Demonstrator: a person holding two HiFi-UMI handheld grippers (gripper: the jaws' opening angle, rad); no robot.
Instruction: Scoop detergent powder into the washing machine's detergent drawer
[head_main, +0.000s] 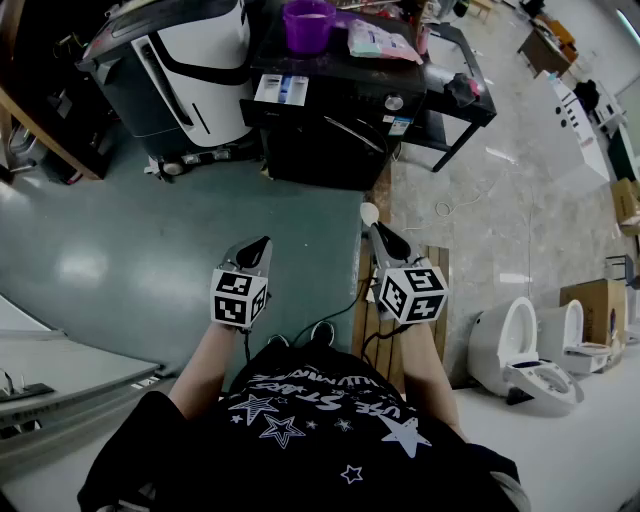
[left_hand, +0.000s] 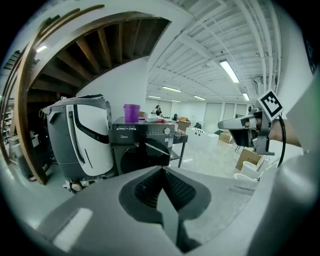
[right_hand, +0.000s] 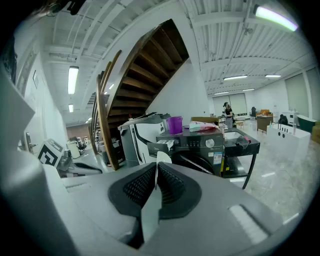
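The black washing machine (head_main: 335, 120) stands a few steps ahead, small in both gripper views (left_hand: 145, 145) (right_hand: 200, 147). A pale panel (head_main: 282, 89) marks its detergent drawer at the top left of the front; I cannot tell whether it is pulled out. On its top sit a purple cup (head_main: 308, 23) and a pale detergent bag (head_main: 380, 42). My right gripper (head_main: 383, 232) (right_hand: 156, 170) is shut on a white scoop (head_main: 369, 213) (right_hand: 161, 159) that sticks out past the jaws. My left gripper (head_main: 262, 243) (left_hand: 162, 172) is shut with nothing in it. Both are held low, far from the machine.
A grey and white floor-cleaning machine (head_main: 190, 70) stands left of the washer. A black metal table (head_main: 455, 95) adjoins it on the right. Wooden boards (head_main: 400, 300) lie by my feet, white toilets (head_main: 530, 350) stand at the right, and a wooden staircase (right_hand: 140, 65) rises behind.
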